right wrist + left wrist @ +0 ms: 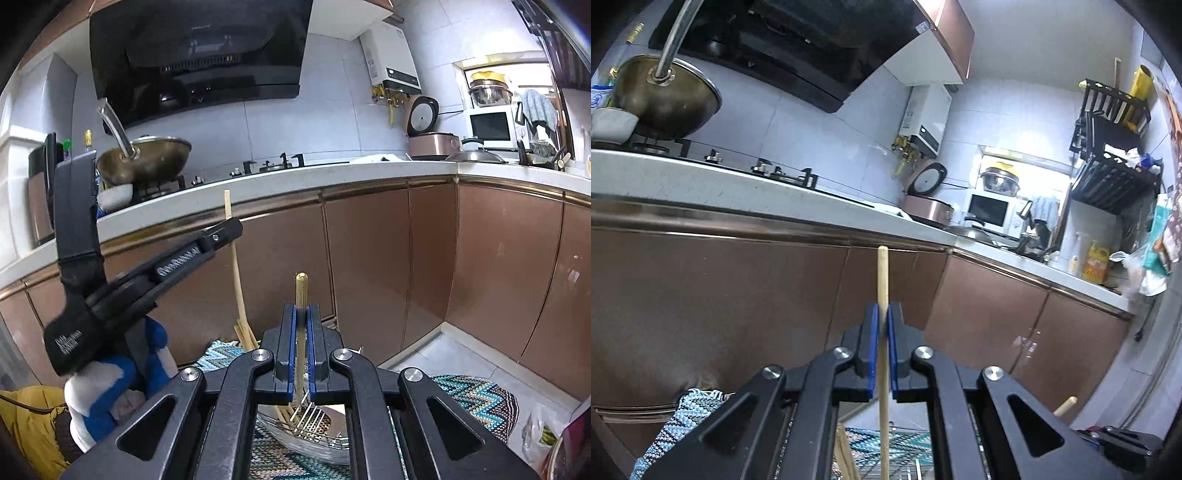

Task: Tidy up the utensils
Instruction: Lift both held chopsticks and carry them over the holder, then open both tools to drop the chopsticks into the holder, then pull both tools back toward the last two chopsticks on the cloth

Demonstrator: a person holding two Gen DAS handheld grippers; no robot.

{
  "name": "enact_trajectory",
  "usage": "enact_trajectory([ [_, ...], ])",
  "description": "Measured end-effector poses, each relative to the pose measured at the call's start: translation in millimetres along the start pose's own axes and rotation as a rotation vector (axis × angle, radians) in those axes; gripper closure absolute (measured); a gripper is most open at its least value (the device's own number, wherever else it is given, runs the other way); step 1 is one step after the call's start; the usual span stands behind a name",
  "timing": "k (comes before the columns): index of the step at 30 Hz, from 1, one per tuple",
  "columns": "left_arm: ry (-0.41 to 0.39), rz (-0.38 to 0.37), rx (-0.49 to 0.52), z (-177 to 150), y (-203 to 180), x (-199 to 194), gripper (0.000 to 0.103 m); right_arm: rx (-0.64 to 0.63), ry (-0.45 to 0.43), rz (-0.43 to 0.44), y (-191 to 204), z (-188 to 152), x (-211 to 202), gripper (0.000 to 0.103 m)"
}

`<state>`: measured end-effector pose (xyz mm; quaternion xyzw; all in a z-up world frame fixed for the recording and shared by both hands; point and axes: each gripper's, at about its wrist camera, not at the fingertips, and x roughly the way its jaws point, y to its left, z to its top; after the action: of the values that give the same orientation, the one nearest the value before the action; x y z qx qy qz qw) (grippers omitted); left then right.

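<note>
My left gripper (884, 312) is shut on a pale wooden chopstick (882, 273) that stands upright between its blue pads, in front of the brown cabinet doors. In the right wrist view the left gripper (231, 226) shows at the left, held by a hand in a blue and white glove (118, 373), its chopstick (236, 266) curving down. My right gripper (301, 308) is shut on a second chopstick (301, 282), also upright. Below it sits a glass bowl (314, 452) with a wire rack (312, 419) and several more chopsticks (245, 334).
A zigzag-patterned mat (476, 398) lies under the bowl. Brown cabinets (369, 266) and a white counter edge (295, 181) stand close ahead. On the counter are a wok (147, 162) on the hob, a rice cooker (432, 142) and a microwave (489, 125).
</note>
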<state>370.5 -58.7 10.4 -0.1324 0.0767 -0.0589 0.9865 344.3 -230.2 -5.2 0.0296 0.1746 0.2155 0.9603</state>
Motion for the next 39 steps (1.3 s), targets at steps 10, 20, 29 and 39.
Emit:
enact_trajectory([
  [10,0.027,0.008,-0.028,-18,8,-10,0.095,0.034,0.026,0.004,7,-14,-1,0.095],
  [20,-0.026,0.003,-0.025,34,13,-86,0.071,0.060,-0.031,-0.025,21,2,-46,0.074],
  [29,0.002,0.069,-0.007,71,28,-173,0.062,0.042,-0.124,-0.050,51,22,-123,0.051],
  [39,-0.029,0.104,0.005,91,37,-265,0.062,0.041,-0.196,-0.079,75,26,-194,0.041],
])
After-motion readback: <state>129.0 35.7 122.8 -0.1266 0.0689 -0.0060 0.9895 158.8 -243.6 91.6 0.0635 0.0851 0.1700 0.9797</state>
